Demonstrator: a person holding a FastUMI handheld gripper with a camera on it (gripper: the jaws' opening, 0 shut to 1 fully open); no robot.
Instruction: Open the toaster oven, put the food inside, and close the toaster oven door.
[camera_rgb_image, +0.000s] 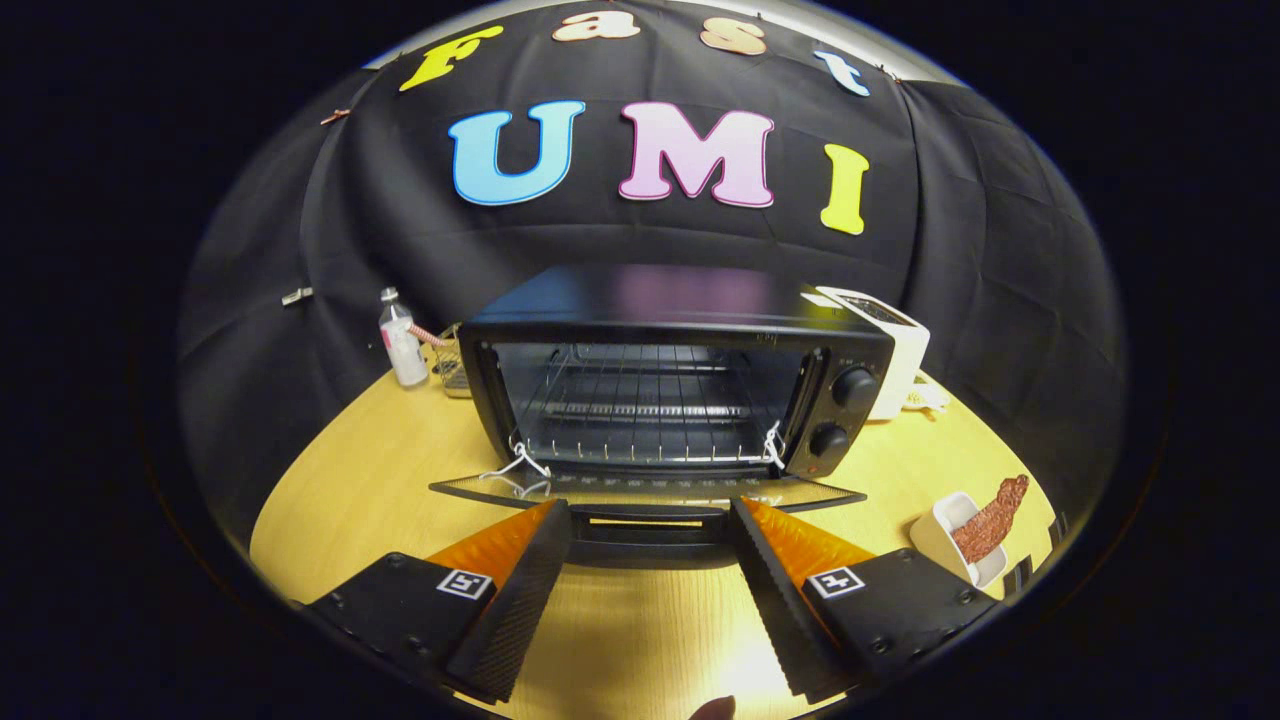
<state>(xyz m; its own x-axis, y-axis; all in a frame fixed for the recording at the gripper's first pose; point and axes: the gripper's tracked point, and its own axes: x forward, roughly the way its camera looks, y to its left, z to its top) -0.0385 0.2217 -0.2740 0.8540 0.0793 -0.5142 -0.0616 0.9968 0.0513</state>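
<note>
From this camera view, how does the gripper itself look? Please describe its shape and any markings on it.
The gripper has two long wedge-shaped fingers that narrow toward their tips, with ribbed inner faces. Each finger sits on a flat, dark base block fastened with small screws. On top of each block is a square white marker with a black pattern. No cables are visible.

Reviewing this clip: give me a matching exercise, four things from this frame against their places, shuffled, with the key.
Things:
1. oven door
2. bottle
3. food
4. gripper

Places or states:
A. in a white dish, right of the fingers
B. folded down flat, just ahead of the fingers
C. open, holding nothing
D. standing left of the oven, near the booth wall

Pairs: 1-B, 2-D, 3-A, 4-C
</note>
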